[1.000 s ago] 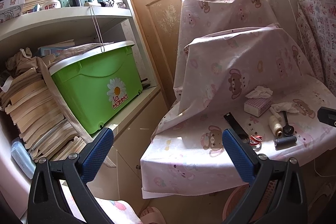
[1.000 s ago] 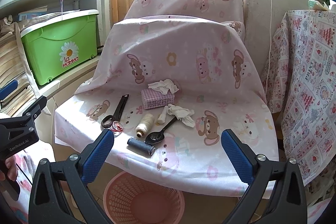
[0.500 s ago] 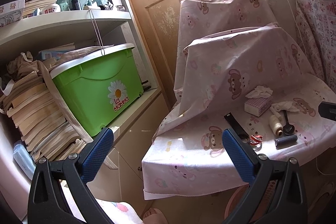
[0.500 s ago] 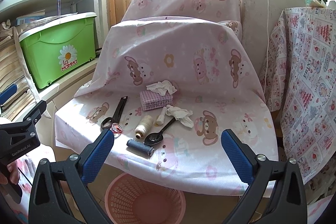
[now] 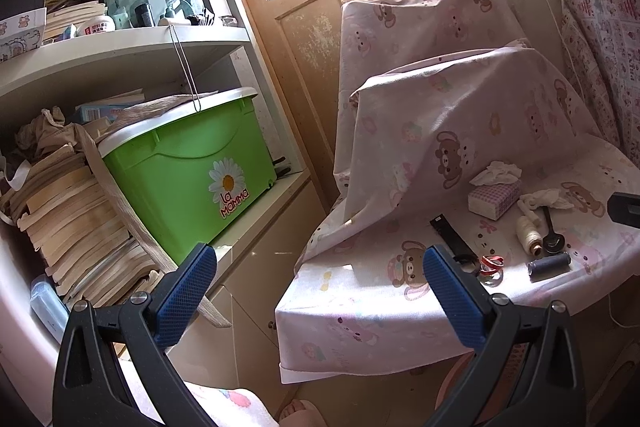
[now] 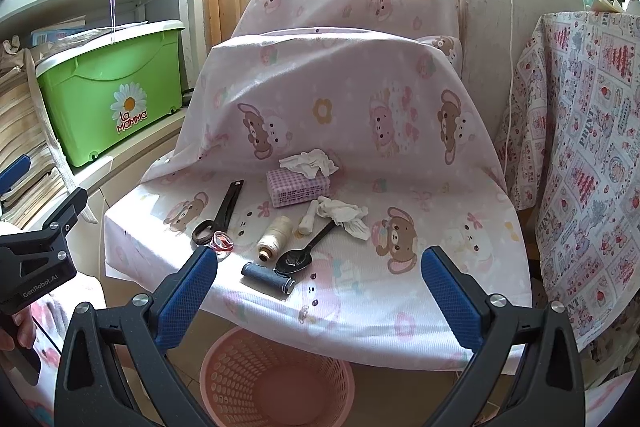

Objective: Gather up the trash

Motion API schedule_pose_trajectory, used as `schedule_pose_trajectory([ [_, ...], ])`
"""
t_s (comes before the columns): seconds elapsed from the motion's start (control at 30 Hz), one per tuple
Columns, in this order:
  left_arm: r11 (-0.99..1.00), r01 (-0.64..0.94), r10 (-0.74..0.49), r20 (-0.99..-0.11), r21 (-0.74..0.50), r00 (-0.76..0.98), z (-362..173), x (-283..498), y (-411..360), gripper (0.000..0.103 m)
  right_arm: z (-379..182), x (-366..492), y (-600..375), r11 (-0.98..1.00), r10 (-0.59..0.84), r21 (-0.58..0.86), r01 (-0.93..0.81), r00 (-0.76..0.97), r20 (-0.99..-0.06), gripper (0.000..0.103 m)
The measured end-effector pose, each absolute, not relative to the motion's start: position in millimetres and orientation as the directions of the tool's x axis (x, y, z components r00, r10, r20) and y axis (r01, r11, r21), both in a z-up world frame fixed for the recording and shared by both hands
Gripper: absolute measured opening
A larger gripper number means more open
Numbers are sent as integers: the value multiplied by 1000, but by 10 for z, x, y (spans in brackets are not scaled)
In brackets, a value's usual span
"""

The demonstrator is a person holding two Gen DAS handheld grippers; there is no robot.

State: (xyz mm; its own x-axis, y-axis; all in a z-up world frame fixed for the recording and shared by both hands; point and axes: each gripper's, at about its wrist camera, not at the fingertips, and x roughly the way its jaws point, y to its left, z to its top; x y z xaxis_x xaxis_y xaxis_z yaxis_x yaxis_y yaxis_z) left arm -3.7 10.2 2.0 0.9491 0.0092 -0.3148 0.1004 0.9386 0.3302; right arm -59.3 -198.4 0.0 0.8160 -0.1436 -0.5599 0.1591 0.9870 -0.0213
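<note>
Nothing has been collected, as far as these views show: the round pink perforated plastic basket (image 6: 276,379) on the floor below the front edge of the seat appears empty, though only part of its inside is visible. The left gripper (image 5: 320,293) and the right gripper (image 6: 320,293) both stand with jaws spread wide and nothing between them, held back from the seat draped in a pink bear-print cloth (image 6: 440,267). The likely trash lies untouched on that cloth: a crumpled white tissue (image 6: 310,163) resting on top of a pink checked tissue packet (image 6: 298,189), a second crumpled white tissue (image 6: 346,217) just in front of the packet, and a small rolled white paper piece (image 6: 307,223) touching it. Among these are items judged not to be trash: black scissors (image 6: 220,215), red rubber bands (image 6: 222,242), a cream thread spool (image 6: 274,239), a black spoon (image 6: 306,253) and a dark blue thread spool (image 6: 266,277). Judgement: the task is at its start; every tissue remains to be lifted and dropped into the basket.
</note>
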Motion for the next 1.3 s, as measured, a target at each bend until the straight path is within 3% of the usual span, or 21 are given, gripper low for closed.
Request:
schedule_pose_trajectory([
  [1.1, 933, 118, 6, -342, 340, 940, -31, -20, 53, 102, -32, -594, -1982, 988, -134, -12, 157, 801, -584, 103],
  [1.3, 931, 179, -35, -410, 319, 912, -102, 31, 8, 102, -68, -557, -1975, 989, -125, -10, 150, 784, -608, 103],
])
